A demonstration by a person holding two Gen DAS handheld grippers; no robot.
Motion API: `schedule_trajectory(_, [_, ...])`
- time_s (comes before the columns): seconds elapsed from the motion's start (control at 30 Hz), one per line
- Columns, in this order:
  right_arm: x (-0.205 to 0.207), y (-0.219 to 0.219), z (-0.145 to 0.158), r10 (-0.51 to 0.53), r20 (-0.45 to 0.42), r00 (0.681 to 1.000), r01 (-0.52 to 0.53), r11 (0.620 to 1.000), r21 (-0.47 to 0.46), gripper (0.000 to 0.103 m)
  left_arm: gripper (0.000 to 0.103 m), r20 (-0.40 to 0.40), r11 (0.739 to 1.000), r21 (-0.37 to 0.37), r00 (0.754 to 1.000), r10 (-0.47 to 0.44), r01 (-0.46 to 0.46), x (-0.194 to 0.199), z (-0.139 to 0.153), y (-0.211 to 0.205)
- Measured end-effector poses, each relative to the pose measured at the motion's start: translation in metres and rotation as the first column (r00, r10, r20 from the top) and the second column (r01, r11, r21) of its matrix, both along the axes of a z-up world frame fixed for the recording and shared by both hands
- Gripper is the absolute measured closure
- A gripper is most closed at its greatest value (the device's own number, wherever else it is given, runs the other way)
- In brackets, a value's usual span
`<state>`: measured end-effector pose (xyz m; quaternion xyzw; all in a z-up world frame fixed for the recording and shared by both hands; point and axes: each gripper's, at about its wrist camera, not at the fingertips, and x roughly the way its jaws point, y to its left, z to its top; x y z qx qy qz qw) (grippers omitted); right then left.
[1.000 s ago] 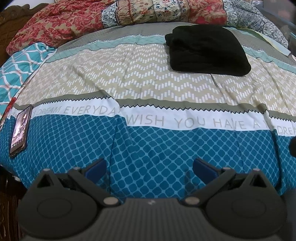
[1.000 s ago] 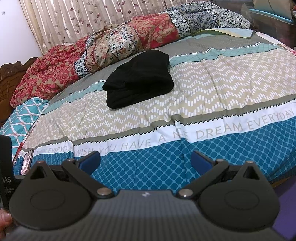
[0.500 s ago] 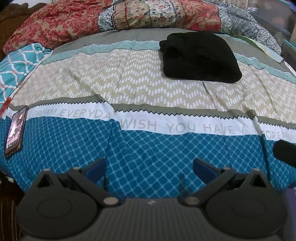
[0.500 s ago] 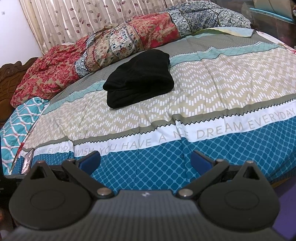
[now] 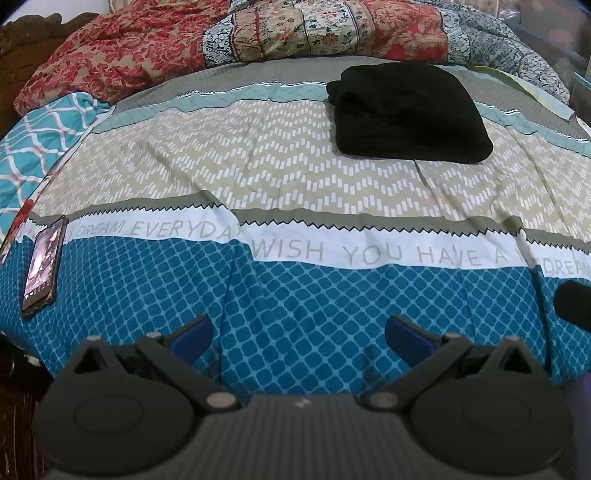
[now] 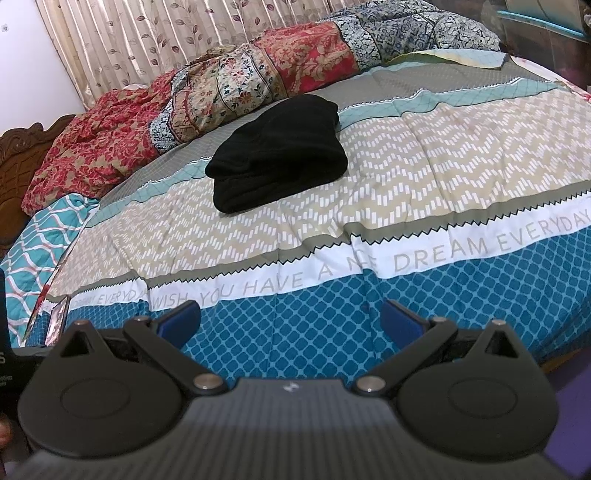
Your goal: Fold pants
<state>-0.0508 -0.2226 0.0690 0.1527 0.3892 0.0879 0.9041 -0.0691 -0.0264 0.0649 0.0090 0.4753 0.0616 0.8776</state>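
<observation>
Both grippers idle over the bed's near edge; pants folded and lying far across the bed.

From the left: a phone [image 5: 41, 267] lies face-up on the blue diamond band of the bedspread [image 5: 295, 192], at its left edge. The left gripper [image 5: 298, 334] hovers over the blue band, jaws released and spread wide, nothing between them. The black pants [image 5: 408, 112] lie in a folded stack on the beige zigzag band toward the far side, well apart from both grippers, near the bunched floral quilt [image 5: 314, 29]. The right gripper [image 6: 291, 319] hovers likewise, jaws released and empty; the pants [image 6: 280, 155] appear ahead of it.
</observation>
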Motion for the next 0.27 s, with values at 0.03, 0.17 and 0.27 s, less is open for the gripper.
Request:
schedule_trajectory(0.03, [0.0002,-0.0005,-0.0001,0.001,-0.001,1.0,-0.001,1.0,0.001,0.0,0.0,-0.001,1.0,0.001,1.0,0.0,0.0,0.0001,-0.0002,-0.0001])
schedule_trajectory(0.17, [0.0,-0.0009,-0.0008,0.004,-0.004,1.0,-0.004,1.0,0.002,0.0,0.0,0.005,1.0,0.004,1.0,-0.005,0.005,-0.0004,-0.0008,-0.0008])
schedule_trajectory(0.27, [0.0007,-0.002,-0.0008,0.005,-0.002,1.0,-0.005,1.0,0.001,0.0,0.0,0.007,1.0,-0.004,1.0,-0.015,0.015,-0.0001,-0.0005,-0.0009])
